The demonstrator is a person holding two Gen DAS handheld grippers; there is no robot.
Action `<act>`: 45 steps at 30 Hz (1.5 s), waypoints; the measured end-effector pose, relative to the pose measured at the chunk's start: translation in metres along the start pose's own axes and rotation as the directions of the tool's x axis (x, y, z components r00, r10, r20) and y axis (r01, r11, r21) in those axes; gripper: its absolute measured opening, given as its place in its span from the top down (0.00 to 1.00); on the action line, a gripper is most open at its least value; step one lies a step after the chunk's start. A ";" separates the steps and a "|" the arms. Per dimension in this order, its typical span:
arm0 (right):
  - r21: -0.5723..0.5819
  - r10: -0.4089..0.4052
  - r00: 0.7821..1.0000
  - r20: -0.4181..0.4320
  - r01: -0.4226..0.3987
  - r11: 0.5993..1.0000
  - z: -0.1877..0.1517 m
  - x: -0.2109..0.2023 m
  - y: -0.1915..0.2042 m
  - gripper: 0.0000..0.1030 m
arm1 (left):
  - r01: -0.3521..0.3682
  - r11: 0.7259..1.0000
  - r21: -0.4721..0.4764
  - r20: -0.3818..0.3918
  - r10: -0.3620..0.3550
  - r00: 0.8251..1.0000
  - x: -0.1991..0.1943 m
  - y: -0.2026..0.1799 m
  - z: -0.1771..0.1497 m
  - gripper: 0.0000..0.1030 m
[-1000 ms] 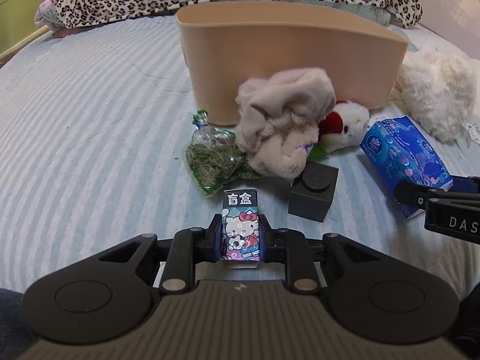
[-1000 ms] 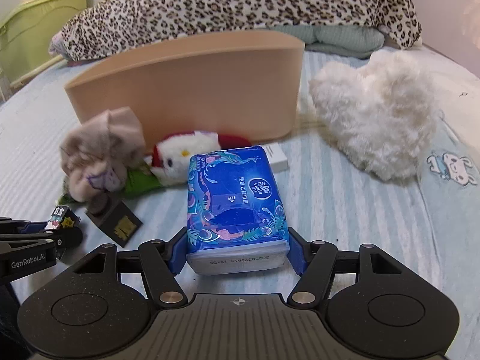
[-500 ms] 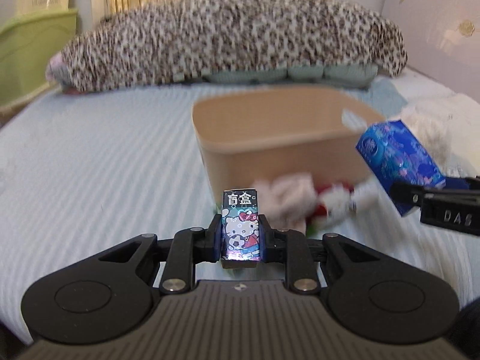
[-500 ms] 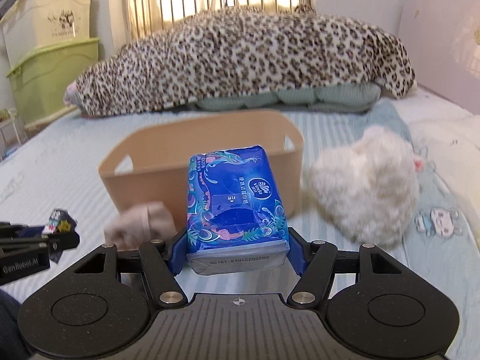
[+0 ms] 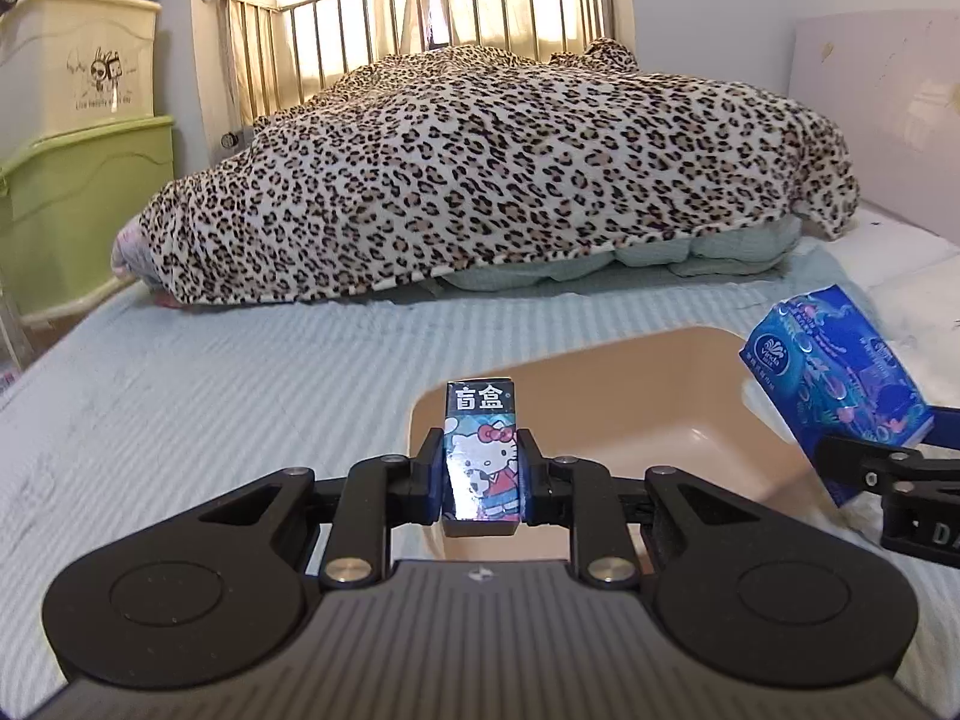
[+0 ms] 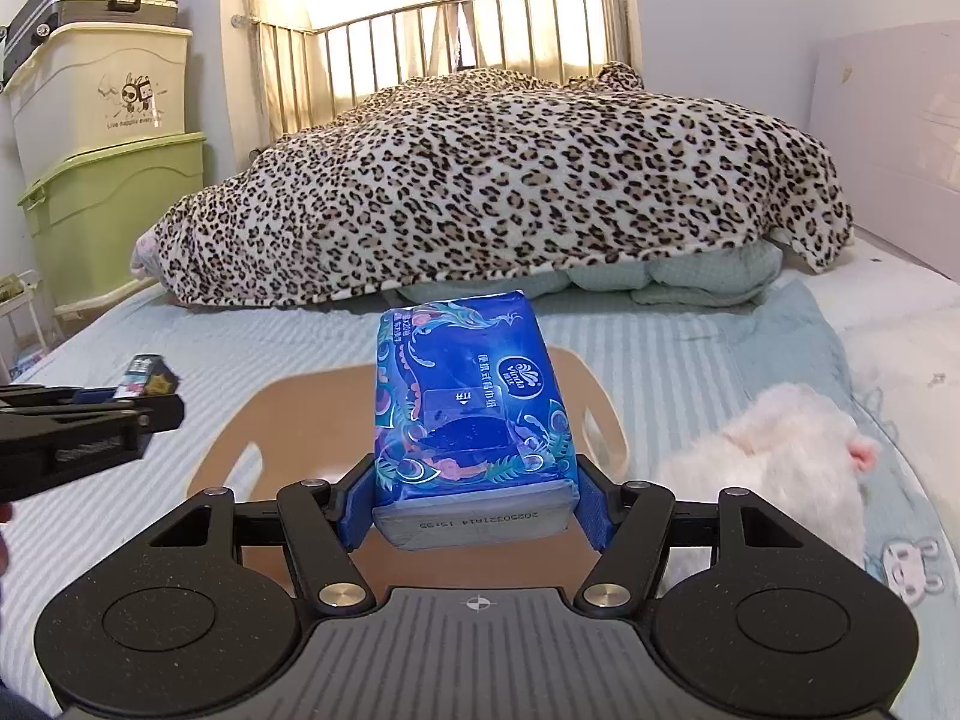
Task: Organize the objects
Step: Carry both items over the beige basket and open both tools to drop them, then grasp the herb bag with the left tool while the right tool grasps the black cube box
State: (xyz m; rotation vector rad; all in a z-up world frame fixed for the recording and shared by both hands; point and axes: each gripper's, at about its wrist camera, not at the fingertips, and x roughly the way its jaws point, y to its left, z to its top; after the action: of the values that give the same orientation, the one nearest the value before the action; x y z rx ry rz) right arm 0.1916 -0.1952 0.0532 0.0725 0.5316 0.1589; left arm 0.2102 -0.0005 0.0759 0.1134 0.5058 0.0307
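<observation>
My left gripper [image 5: 480,468] is shut on a small Hello Kitty blind box [image 5: 480,450] and holds it above the near left rim of the tan bin [image 5: 600,420]. My right gripper [image 6: 474,480] is shut on a blue tissue pack [image 6: 468,396] and holds it over the same bin [image 6: 282,420]. The tissue pack also shows at the right of the left wrist view [image 5: 834,396]. The blind box shows at the left of the right wrist view [image 6: 147,375]. What lies in the bin is hidden.
A white plush toy [image 6: 774,468] lies on the striped bed sheet [image 5: 210,408] right of the bin. A leopard-print blanket [image 5: 480,180] is heaped at the bed's far end. Green and cream storage boxes [image 6: 102,180] stand at the left.
Both grippers have lifted off the bed with their objects and moved over the bin. The items on the bed in front of the bin have dropped out of sight.
</observation>
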 end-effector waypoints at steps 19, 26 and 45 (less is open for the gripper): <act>-0.018 -0.043 0.990 -0.135 0.041 0.999 -0.002 0.105 0.013 0.39 | -0.025 0.996 0.081 -0.268 0.046 0.962 0.122 -0.033 -0.037 0.76; 0.021 -0.038 0.984 -0.172 0.042 0.999 -0.010 0.112 0.009 0.32 | 0.021 0.998 0.055 -0.289 -0.004 0.957 0.118 -0.031 -0.034 0.63; 0.102 -0.044 0.991 -0.125 0.057 0.993 -0.022 0.014 -0.016 0.00 | 0.053 0.998 -0.022 -0.233 -0.057 0.971 0.030 0.023 -0.031 0.14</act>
State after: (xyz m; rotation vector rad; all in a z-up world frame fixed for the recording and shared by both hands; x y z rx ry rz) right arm 0.1944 -0.2082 0.0250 0.1531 0.6638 0.0862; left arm 0.2218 0.0268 0.0375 0.0808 0.7436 -0.0066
